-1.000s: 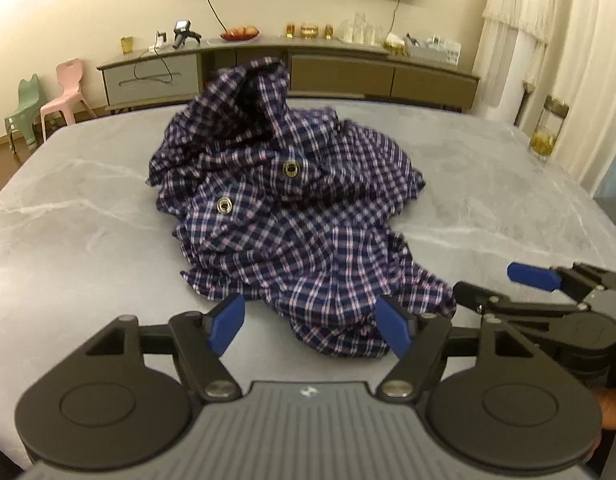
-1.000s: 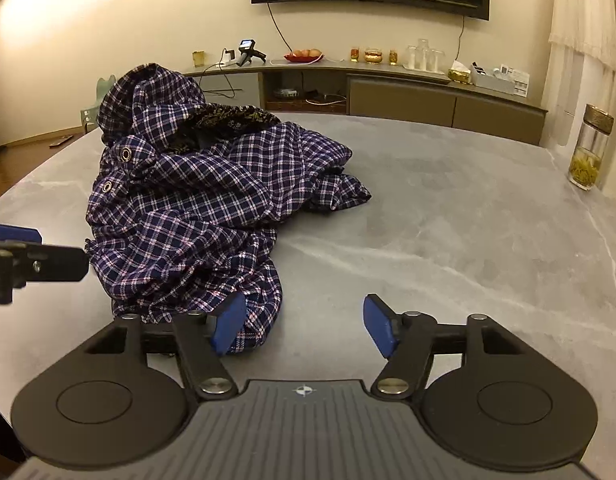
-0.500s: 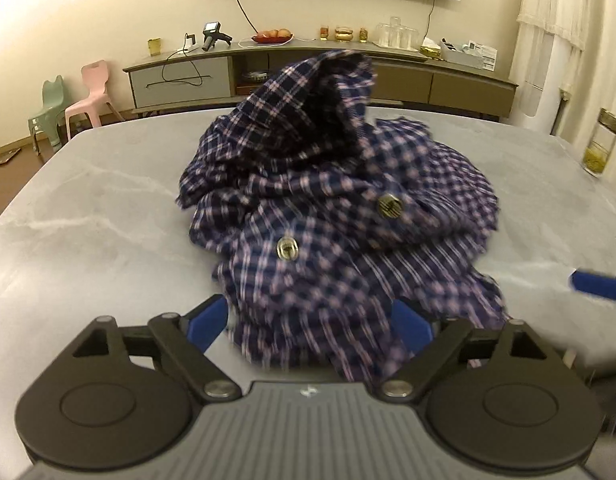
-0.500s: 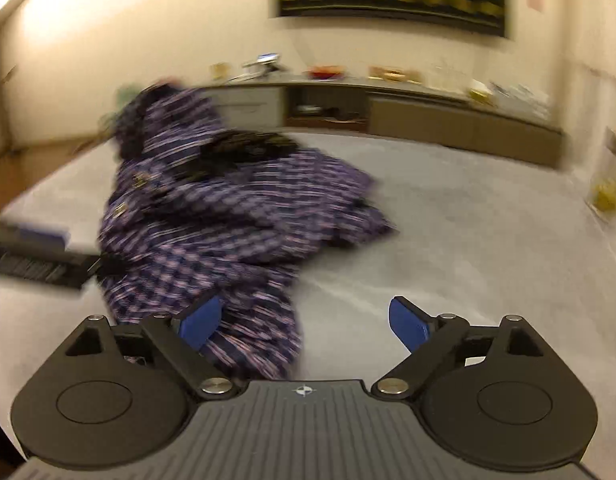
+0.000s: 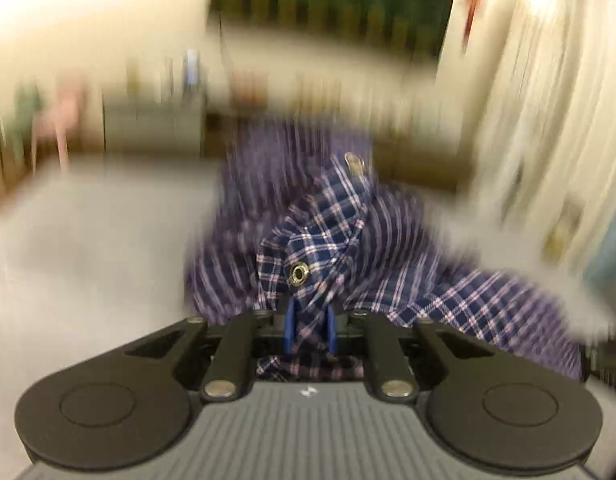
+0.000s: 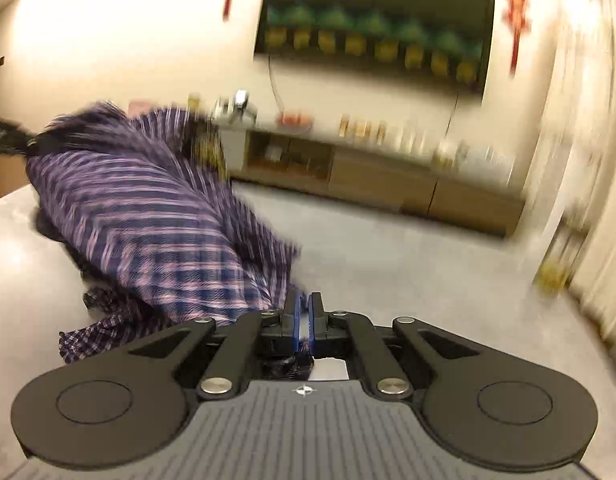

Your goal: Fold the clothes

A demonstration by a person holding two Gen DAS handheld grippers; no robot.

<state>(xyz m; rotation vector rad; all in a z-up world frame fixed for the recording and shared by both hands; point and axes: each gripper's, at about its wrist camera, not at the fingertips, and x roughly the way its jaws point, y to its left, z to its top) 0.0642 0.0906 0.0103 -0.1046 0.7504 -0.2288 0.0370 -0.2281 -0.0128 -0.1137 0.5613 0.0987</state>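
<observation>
A navy plaid garment (image 5: 327,232) with metal eyelets is bunched over the grey marble table (image 5: 88,248). My left gripper (image 5: 309,326) is shut on a fold of its cloth just below one eyelet (image 5: 298,273). In the right wrist view the same plaid garment (image 6: 156,216) rises off the table to the left, and my right gripper (image 6: 304,320) is shut on its edge, cloth pinched between the blue pads. Both views are smeared by motion. The left gripper's dark body (image 6: 4,138) shows at the far left edge.
A long wooden sideboard (image 6: 379,176) with small items stands against the back wall under a dark framed picture (image 6: 371,24). White curtains (image 5: 547,120) hang at the right. A glass jar (image 6: 555,268) sits near the marble table's (image 6: 407,272) right edge.
Both grippers went from open to shut on the plaid garment. The cloth has been lifted from its flat heap, and both cameras are moving fast.
</observation>
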